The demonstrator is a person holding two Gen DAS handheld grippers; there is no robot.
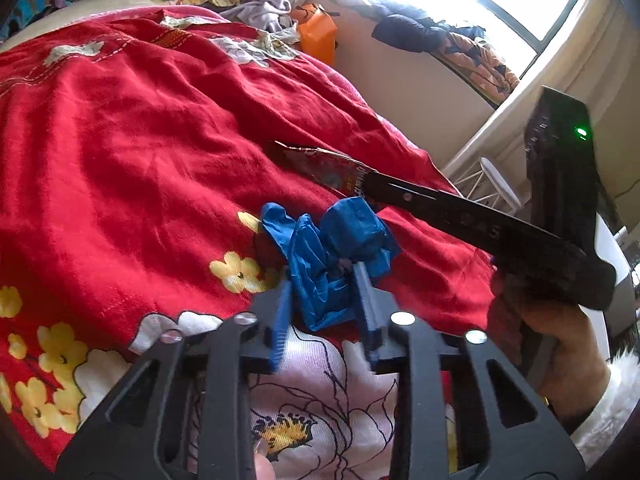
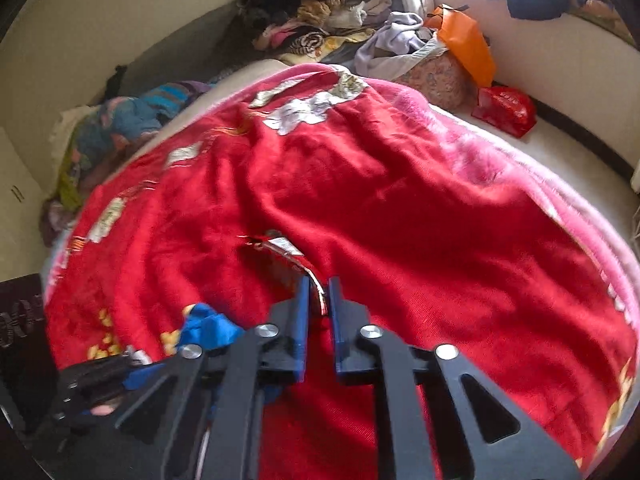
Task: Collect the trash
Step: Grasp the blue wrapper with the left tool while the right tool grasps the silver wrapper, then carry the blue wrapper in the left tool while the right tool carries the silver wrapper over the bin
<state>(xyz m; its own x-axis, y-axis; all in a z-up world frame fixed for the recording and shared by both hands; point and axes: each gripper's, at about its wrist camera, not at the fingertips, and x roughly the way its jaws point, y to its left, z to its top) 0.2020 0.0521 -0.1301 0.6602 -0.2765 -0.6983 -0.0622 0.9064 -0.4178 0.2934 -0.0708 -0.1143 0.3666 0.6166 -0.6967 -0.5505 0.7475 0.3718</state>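
- Nearest the lens, the left gripper (image 1: 324, 296) had its blue pads (image 1: 280, 320) pressed against a crumpled blue glove (image 1: 332, 248), clenched on the lower folds while the rest of the wad bulged above the fingertips.
- The glove rested on a red floral blanket (image 1: 140, 140) spread over a bed, apparently tossed there with other litter; a low, angled reach suited a soft item lying flat on soft fabric.
- Just beyond it, the right gripper (image 2: 318, 292) was clamped on the near edge of a torn snack wrapper (image 2: 280, 256), the thin foil pinched between nearly shut jaws.
- From the left wrist view the same wrapper (image 1: 320, 164) stuck out past the dark tip of the right tool, its far end apparently lying on the blanket.
- A person's hand (image 1: 560, 344), cuffed in a white fleecy sleeve (image 1: 612, 400), held the right tool's handle.
- Both pieces of trash appeared gripped but not yet lifted; the edge grip on the wrapper looked likelier to slip than the fuller bite on the glove.
- An orange bag (image 2: 464, 44) and heaped clothes (image 2: 312, 8) lay well apart at the far side of the bed.
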